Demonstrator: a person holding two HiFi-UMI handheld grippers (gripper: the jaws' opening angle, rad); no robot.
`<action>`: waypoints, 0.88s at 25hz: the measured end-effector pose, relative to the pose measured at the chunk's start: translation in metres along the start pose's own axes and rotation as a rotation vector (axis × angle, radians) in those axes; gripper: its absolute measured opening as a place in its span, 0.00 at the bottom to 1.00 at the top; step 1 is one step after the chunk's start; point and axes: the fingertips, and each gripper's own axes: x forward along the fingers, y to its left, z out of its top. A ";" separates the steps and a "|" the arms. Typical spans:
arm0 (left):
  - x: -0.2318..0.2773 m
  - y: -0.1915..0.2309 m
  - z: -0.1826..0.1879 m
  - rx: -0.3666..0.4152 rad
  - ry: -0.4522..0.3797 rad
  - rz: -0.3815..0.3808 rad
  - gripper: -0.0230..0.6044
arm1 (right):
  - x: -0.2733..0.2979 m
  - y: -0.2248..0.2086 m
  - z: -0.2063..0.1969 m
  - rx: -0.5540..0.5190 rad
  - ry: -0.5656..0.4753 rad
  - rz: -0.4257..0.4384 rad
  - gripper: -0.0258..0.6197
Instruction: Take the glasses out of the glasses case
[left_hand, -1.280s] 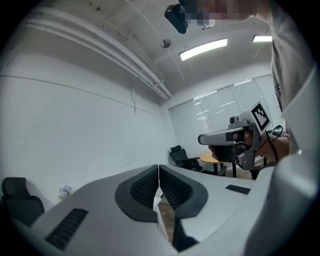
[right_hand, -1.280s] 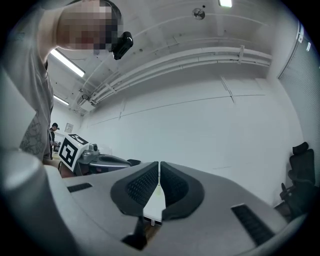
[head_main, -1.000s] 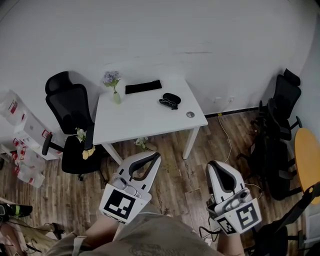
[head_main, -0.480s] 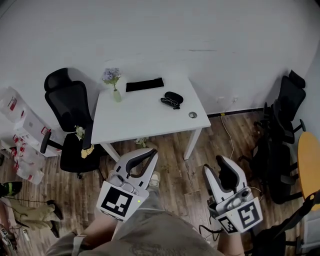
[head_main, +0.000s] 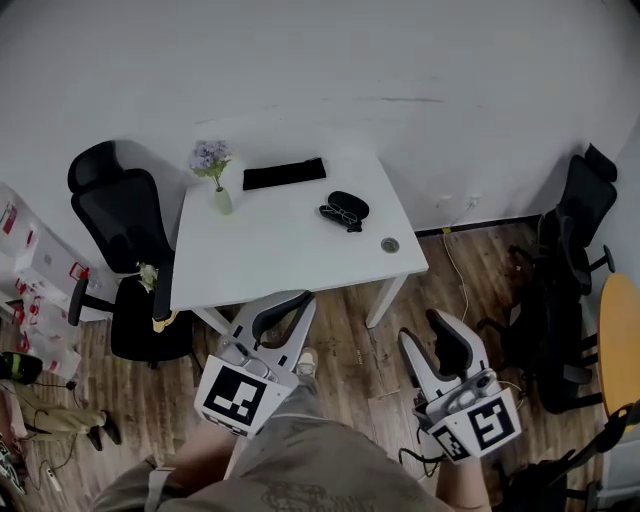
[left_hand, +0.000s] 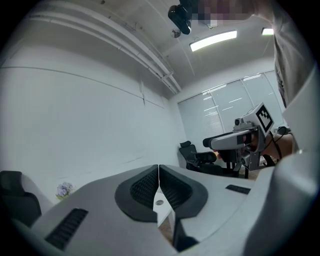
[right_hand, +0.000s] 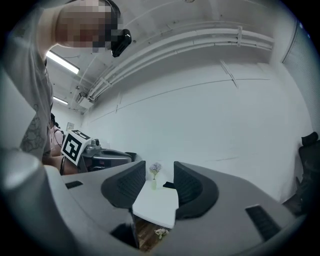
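A black glasses case (head_main: 351, 204) lies on the white table (head_main: 270, 250) near its right end, with a pair of glasses (head_main: 337, 213) just in front of it. Both grippers hang level over the wooden floor, short of the table's near edge. My left gripper (head_main: 299, 298) is shut and empty, its pads (left_hand: 145, 186) meeting. The jaws of my right gripper (head_main: 422, 329) are opening with nothing between them. Through their gap (right_hand: 159, 182) the right gripper view shows the table (right_hand: 156, 204) and the dark case (right_hand: 168, 185) far ahead.
On the table stand a small vase of flowers (head_main: 218, 188), a flat black bar (head_main: 284, 173) and a small round object (head_main: 390, 244). Black office chairs stand at the left (head_main: 120, 225) and right (head_main: 575, 250). A round wooden tabletop (head_main: 622, 335) is at the right edge, boxes (head_main: 40, 270) at the left.
The right gripper's jaws have gone from shut to apart. Both grippers and the person have moved toward the table, which now sits nearer and lower in the head view.
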 end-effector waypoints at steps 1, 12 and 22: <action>0.007 0.008 -0.003 -0.001 0.005 -0.001 0.07 | 0.010 -0.005 -0.003 0.003 0.011 -0.001 0.34; 0.093 0.111 -0.045 -0.010 0.107 -0.057 0.07 | 0.146 -0.060 -0.039 0.021 0.162 -0.009 0.34; 0.164 0.191 -0.088 -0.039 0.173 -0.115 0.07 | 0.259 -0.092 -0.082 0.041 0.292 -0.008 0.36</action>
